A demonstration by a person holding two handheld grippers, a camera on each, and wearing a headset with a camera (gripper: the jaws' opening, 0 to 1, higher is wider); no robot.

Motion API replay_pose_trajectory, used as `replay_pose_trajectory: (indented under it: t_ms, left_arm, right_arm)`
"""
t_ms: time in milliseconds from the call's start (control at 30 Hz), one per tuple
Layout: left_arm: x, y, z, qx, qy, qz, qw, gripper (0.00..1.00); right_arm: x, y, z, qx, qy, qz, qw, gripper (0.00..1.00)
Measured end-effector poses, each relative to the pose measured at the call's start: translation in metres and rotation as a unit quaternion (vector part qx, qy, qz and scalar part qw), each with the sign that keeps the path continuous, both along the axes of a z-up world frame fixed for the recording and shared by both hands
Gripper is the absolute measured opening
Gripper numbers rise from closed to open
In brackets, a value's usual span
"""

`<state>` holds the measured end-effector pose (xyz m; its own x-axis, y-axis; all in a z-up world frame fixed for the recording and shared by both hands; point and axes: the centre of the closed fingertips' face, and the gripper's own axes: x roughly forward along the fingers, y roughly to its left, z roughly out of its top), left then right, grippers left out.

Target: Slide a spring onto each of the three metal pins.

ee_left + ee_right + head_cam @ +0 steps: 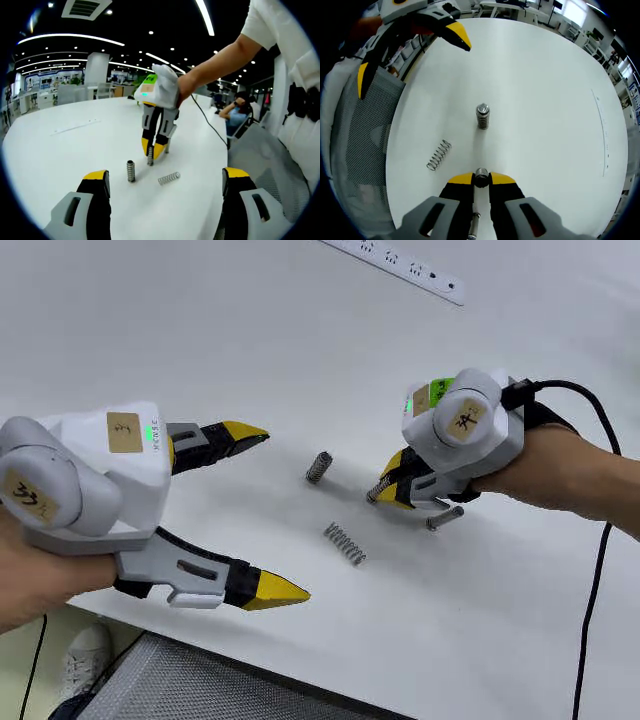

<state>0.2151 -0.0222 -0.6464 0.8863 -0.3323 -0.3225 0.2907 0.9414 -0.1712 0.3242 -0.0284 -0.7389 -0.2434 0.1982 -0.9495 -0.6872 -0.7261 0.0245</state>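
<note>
Work sits with the right gripper [152, 148], its jaws pinched narrow on a metal pin [481, 175] and pointed down at the surface [200, 320], apparently to stand that pin up near the sprung pin [319, 467], which stands upright wearing its coil; whether the held one carries a spring I cannot tell. The left gripper [265, 512] hangs aside with jaws spread wide and empty, probably kept free to fetch the loose spring [345, 542] lying flat between the two grippers. Parts lie straight on the bare surface rather than in any tray, with a third pin [445, 517] on its side just beside the right gripper.
</note>
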Motion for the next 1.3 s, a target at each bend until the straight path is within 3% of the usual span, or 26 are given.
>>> replay_pose_trajectory:
  t_ms: [367, 667, 800, 967, 1067, 1300]
  left_arm:
    - [0.000, -0.001, 0.000, 0.003, 0.002, -0.001, 1.0000, 0.94]
    - [-0.001, 0.001, 0.002, 0.008, 0.005, -0.003, 0.9999, 0.94]
    - [-0.001, 0.000, 0.003, 0.013, 0.008, -0.006, 0.9999, 0.94]
    - [-0.001, -0.003, 0.006, 0.020, 0.013, -0.011, 0.9996, 0.94]
    - [-0.001, -0.005, 0.008, 0.024, 0.018, -0.018, 0.9994, 0.94]
    - [0.000, -0.009, 0.009, 0.038, 0.030, -0.034, 0.9982, 0.92]
  right_arm:
    - [0.001, 0.000, 0.002, 0.002, 0.003, -0.005, 1.0000, 0.17]
    - [0.001, 0.002, 0.021, 0.029, 0.017, -0.021, 0.9992, 0.23]
    - [0.002, 0.000, 0.033, 0.046, 0.035, -0.040, 0.9976, 0.25]
    - [-0.003, -0.001, 0.059, 0.085, 0.084, -0.086, 0.9891, 0.31]
    - [-0.003, -0.004, 0.076, 0.117, 0.116, -0.111, 0.9800, 0.38]
    - [0.002, -0.030, 0.100, 0.165, 0.145, -0.135, 0.9661, 0.54]
